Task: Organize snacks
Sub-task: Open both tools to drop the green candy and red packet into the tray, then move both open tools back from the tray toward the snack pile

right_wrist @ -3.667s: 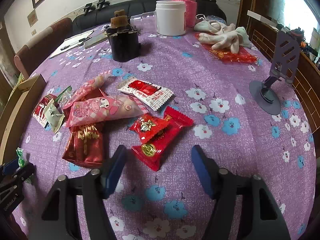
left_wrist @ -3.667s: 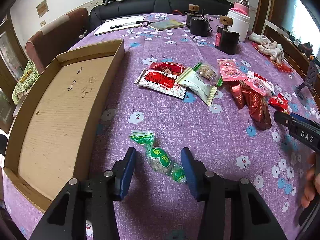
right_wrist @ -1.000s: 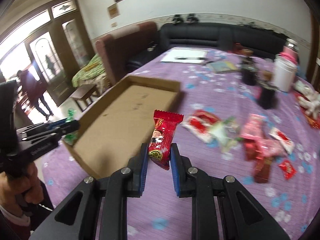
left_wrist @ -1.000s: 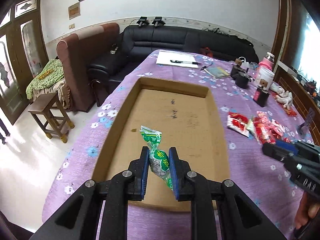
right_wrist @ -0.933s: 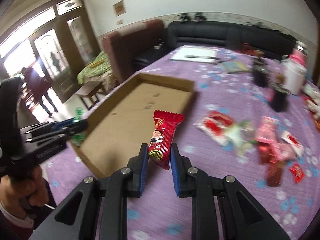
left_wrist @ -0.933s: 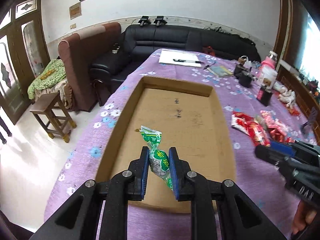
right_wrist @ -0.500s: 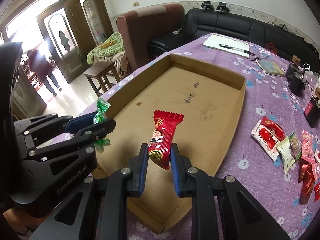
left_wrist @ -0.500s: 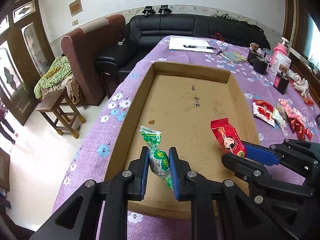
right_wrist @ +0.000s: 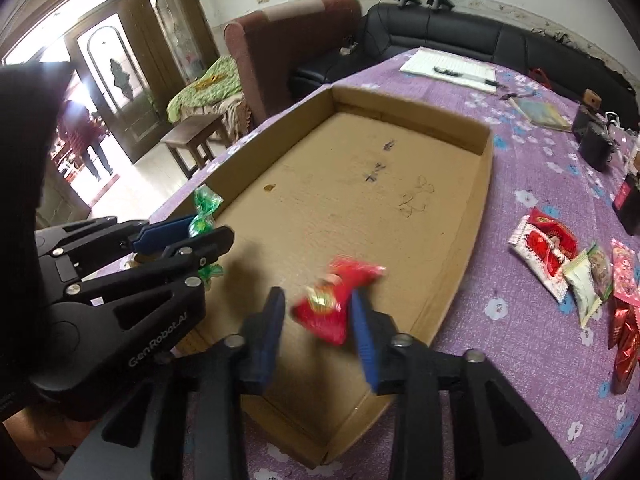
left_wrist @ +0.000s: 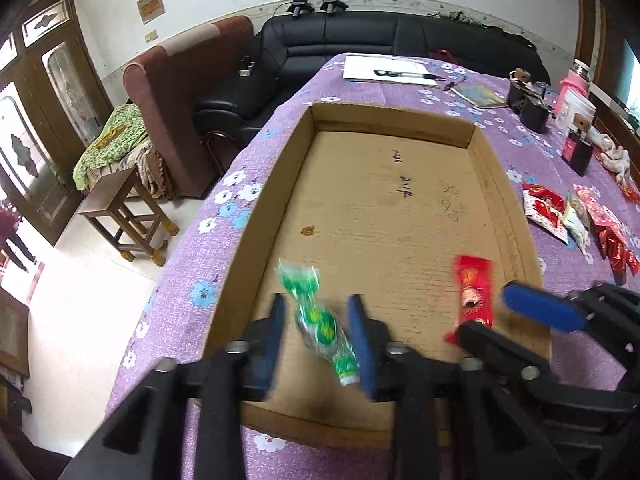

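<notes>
A shallow cardboard box (left_wrist: 392, 120) (right_wrist: 412, 120) lies on the purple flowered tablecloth. My left gripper (left_wrist: 318, 332) hangs over its near end, and its jaws are opening. A green wrapped candy (left_wrist: 320, 320) is blurred and tilted between the fingers, loose from the left pad. My right gripper (right_wrist: 316, 316) is beside it, jaws also opening. A red wrapped candy (right_wrist: 332, 300) is blurred between them, slipping free. In the left wrist view the right gripper (left_wrist: 486, 312) shows with the red candy (left_wrist: 472, 292). In the right wrist view the left gripper (right_wrist: 208, 232) shows with the green candy (right_wrist: 204, 208).
A pile of snack packets (left_wrist: 576, 220) (right_wrist: 560, 256) lies right of the box. Farther back are a notepad with pen (left_wrist: 388, 70), black holders (left_wrist: 528, 106) and a white jar (left_wrist: 576, 108). A wooden stool (left_wrist: 124, 216) stands left of the table. A person (right_wrist: 92, 140) stands at the doorway.
Both grippers, shut on their candies half a second ago, have parted their jaws. The green and red candies are now blurred and tilting between the fingers.
</notes>
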Available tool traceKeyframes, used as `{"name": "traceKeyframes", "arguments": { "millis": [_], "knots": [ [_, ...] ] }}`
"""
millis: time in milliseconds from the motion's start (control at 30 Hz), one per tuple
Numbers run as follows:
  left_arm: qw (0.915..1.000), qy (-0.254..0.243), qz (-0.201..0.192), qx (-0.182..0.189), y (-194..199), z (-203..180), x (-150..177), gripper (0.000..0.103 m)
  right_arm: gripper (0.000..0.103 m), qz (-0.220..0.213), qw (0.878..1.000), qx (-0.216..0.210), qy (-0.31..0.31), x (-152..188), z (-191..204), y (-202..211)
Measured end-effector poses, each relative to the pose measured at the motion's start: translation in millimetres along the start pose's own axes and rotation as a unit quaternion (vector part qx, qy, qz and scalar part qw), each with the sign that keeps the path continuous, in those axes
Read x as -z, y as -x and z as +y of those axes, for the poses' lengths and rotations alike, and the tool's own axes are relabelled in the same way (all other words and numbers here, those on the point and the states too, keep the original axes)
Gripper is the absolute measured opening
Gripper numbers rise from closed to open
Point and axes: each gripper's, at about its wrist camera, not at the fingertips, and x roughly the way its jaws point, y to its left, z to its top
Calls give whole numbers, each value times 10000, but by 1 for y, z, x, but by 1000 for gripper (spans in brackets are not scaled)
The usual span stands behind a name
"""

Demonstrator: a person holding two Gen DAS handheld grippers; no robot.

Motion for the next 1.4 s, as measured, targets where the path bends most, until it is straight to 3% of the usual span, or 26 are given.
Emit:
{"name": "traceKeyframes", "arguments": {
  "millis": [67,133,433,767,1100,1400],
  "knots": [
    [9999,25,-102,-84,3,2,0,70,44,-71,9999,115,-33,0,-4,2],
    [9996,55,-219,-137,9,4,-1,77,51,-113,9998,78,-109,-1,-9,5],
    [9986,-20,-425,-300,23,-1,-4,90,52,-313,9994,137,-107,0,-13,22],
    [9971,-85,-640,-395,43,-11,-5,95,56,-513,9981,291,-205,9,-29,46],
    [9965,-181,-745,-346,56,-30,-6,95,76,-704,9951,494,-480,23,-58,72],
    [9956,-402,-806,-273,65,-69,-7,96,81,-851,9909,744,-733,38,-91,98]
  ]
}}
